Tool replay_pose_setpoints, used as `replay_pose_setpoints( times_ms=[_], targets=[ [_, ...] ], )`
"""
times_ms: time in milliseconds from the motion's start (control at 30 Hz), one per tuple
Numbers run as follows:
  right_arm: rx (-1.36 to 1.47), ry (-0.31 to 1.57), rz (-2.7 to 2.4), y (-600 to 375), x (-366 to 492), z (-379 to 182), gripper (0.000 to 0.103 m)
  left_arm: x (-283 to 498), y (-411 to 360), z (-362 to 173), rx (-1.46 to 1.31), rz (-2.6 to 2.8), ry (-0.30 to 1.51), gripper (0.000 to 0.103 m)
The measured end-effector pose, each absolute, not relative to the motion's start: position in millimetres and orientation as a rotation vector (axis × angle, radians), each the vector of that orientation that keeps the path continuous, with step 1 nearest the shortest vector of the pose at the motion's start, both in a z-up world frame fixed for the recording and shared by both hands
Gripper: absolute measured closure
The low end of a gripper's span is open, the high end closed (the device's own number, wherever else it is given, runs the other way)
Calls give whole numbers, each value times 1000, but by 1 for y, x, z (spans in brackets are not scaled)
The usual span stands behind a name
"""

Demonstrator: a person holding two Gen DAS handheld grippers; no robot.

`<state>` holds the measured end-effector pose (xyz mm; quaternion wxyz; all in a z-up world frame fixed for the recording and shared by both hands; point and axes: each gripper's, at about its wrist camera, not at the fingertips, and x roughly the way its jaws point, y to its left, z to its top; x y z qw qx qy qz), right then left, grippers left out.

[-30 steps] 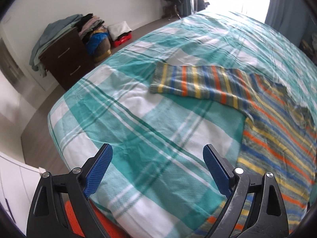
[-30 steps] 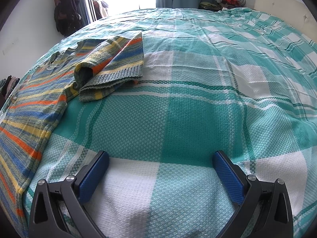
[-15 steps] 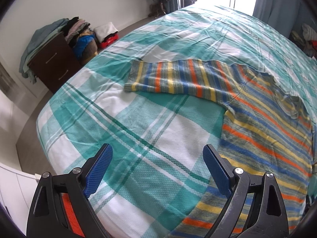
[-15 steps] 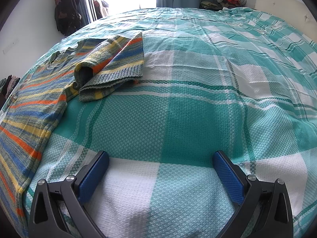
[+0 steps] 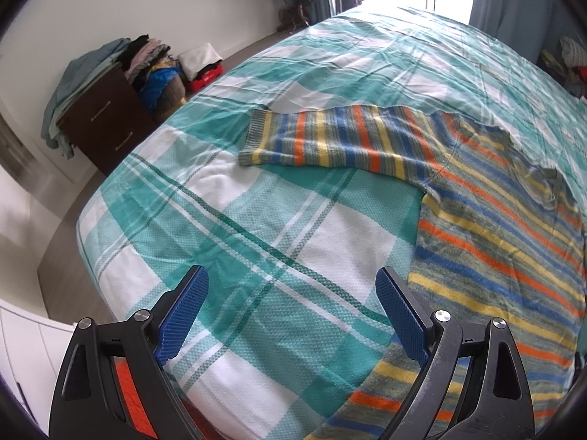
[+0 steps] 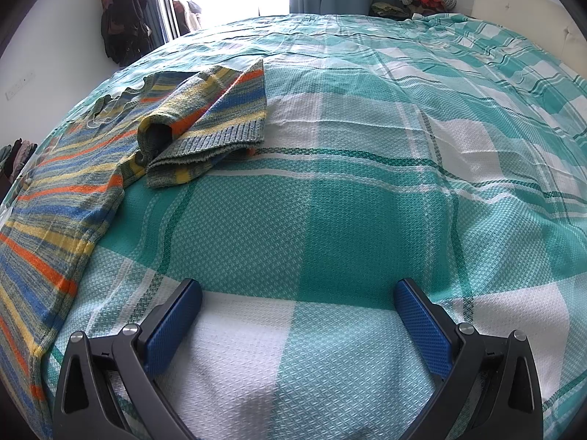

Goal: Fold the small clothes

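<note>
At the bottom of each wrist view, the left gripper (image 5: 290, 315) and right gripper (image 6: 298, 321) hang with blue pads spread wide, holding nothing, over the teal plaid bedspread (image 5: 227, 227). The striped sweater (image 5: 506, 234) lies flat at right centre, one sleeve (image 5: 330, 139) stretched leftward; the other sleeve (image 6: 216, 110) lies folded at upper left. A dresser (image 5: 106, 121) piled with clothes stands far left.

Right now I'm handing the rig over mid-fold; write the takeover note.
Left gripper: open, empty, over the bedspread beside the sweater's hem.
Right gripper: open, empty, over bare bedspread.
Striped sweater: body flat; its left-view sleeve lies straight out, the other sleeve is doubled back near the shoulder.
Done: garment laid out.
Left: fold both sleeves in, then the body.
</note>
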<state>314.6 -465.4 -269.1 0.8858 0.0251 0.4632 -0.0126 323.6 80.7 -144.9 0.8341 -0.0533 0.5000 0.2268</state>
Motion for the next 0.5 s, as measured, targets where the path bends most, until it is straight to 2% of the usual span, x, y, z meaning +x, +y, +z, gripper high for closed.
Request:
replay_pose_setpoints(
  times_ms=[500],
  targets=[
    [52,964,-26,-465,315,-269,0,323,67,-148,-76,451,1076,10]
  ],
)
